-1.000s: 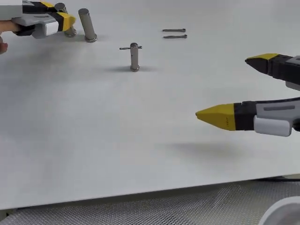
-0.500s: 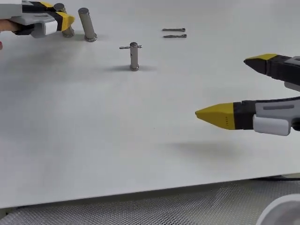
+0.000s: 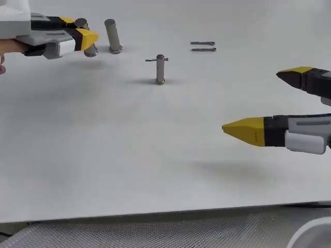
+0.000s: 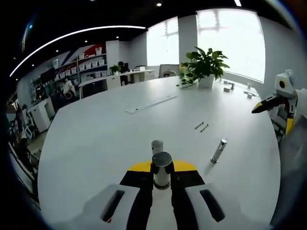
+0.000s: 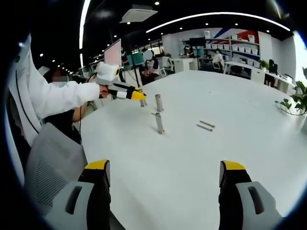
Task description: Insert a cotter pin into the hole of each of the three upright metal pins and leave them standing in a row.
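A: Metal pin one point(image 3: 91, 50), far left in head view: upright, base looks down on the table point(image 3: 129, 155). Left gripper point(image 3: 85, 30) is clenched on its shaft; left gripper view has it pinched between both jaws. No cotter seen in it.

B: Next over?

A: Metal pin two point(image 3: 113, 36), just beside one at its 3 o'clock. Upright, bare, untouched. Then metal pin three point(image 3: 161, 72), toward 4 o'clock from two, standing apart, fitted cotter pin point(image 3: 151, 60) crosswise through its top. That one looks done.

B: Spares?

A: Two loose cotter pins point(image 3: 202, 43), flat on the table, side by side, about 2 o'clock from metal pin three. Long axes run 9-to-3 across head view.

B: Right side?

A: Right gripper point(image 3: 251, 101), far right, released, jaws wide apart, nothing in it, above the table.

B: So what does the pick turn on?

A: Loose cotter pins lie around 11 o'clock from the right gripper, well apart. Right is the free one and the nearer; left is busy with metal pin one. Right's jaws point toward 9 o'clock, so roughly along the cotters' long axis, end-on. My guess: it needs to reach up-table and pinch across one cotter's thin width, taking it without nudging its neighbour. One of three pins done, by the look.
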Demonstrator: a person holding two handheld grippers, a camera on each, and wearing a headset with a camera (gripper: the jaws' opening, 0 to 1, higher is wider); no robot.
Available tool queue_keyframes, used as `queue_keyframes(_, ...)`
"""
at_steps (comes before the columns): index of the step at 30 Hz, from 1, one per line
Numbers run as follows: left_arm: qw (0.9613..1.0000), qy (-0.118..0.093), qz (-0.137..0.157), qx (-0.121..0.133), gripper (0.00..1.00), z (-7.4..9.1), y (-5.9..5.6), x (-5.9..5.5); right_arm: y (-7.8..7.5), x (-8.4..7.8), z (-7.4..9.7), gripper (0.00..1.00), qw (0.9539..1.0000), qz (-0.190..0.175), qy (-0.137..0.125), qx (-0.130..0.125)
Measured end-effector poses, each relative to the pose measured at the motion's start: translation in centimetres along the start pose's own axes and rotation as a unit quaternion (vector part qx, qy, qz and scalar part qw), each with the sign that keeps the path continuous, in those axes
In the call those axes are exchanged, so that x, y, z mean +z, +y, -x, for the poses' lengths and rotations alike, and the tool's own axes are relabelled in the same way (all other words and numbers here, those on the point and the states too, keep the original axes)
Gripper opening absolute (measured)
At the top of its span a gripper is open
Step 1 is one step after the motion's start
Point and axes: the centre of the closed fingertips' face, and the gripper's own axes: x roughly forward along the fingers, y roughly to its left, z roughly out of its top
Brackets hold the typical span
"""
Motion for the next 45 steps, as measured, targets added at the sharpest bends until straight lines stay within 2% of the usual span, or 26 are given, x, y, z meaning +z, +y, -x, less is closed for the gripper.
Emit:
queue_keyframes(4, 0.9999, -0.007, 0.015, 0.002, 0.1, 0.9, -1.7, 0.8, 0.2, 0.1, -0.1, 0.93, 1.0, 0.002, -0.002, 0.005)
queue_keyframes(8, 0.9997, -0.017, 0.018, -0.002, 0.1, 1.5, -4.3, 1.5, 0.3, 0.1, -0.1, 0.92, 1.0, 0.002, -0.006, 0.007)
queue_keyframes(10, 0.9993, -0.02, 0.031, 0.0, 0.1, 1.6, -5.5, 1.7, 0.4, 0.2, 0.0, 0.92, 0.9999, 0.003, -0.009, 0.009)
queue_keyframes(14, 0.9991, -0.02, 0.037, -0.005, 0.1, 1.7, -8.2, 1.7, 0.2, 0.3, 0.2, 0.92, 0.9999, 0.004, -0.014, 0.007)
queue_keyframes(15, 0.9992, -0.019, 0.036, -0.007, 0.1, 1.8, -9.4, 1.7, 0.2, 0.3, 0.2, 0.92, 0.9999, 0.004, -0.015, 0.007)
queue_keyframes(18, 0.9991, -0.016, 0.037, -0.009, 0.1, 1.9, -10.9, 1.5, 0.2, 0.1, 0.4, 0.92, 0.9998, 0.004, -0.016, 0.008)
queue_keyframes(21, 0.9973, -0.019, 0.07, -0.014, 0.1, 1.8, -12.4, 1.4, 0.3, -0.1, 0.5, 0.92, 0.9998, 0.0, -0.017, 0.009)
queue_keyframes(27, 0.9979, -0.004, 0.063, -0.013, 0.1, 0.6, -13.7, 0.6, 0.2, -0.2, 0.6, 0.92, 0.9996, -0.008, -0.025, 0.009)
queue_keyframes(29, 0.9973, -0.002, 0.072, -0.013, 0.1, 0.3, -14.3, 0.3, 0.2, -0.4, 0.7, 0.92, 0.9996, -0.011, -0.026, 0.008)
queue_keyframes(32, 0.9974, 0.003, 0.071, -0.009, 0.1, -0.3, -15.0, 0.0, -0.7, -0.7, 0.5, 0.92, 0.9995, -0.016, -0.024, 0.009)
queue_keyframes(35, 0.9977, 0.009, 0.066, -0.009, 0.1, -0.8, -15.3, -0.4, -1.0, -1.0, 0.4, 0.92, 0.9996, -0.018, -0.021, 0.01)
queue_keyframes(36, 0.9987, 0.013, 0.049, -0.008, 0.1, -1.0, -15.5, -0.6, -0.8, -1.0, 0.4, 0.92, 0.9995, -0.018, -0.021, 0.01)
queue_keyframes(37, 0.9988, 0.016, 0.046, -0.006, 0.1, -1.1, -15.5, -0.8, -0.8, -1.0, 0.4, 0.92, 0.9995, -0.019, -0.022, 0.01)
queue_keyframes(45, 0.9987, 0.025, 0.045, -0.002, 0.1, -1.7, -15.6, -1.7, -0.3, -0.8, 0.5, 0.92, 0.9992, -0.023, -0.029, 0.012)
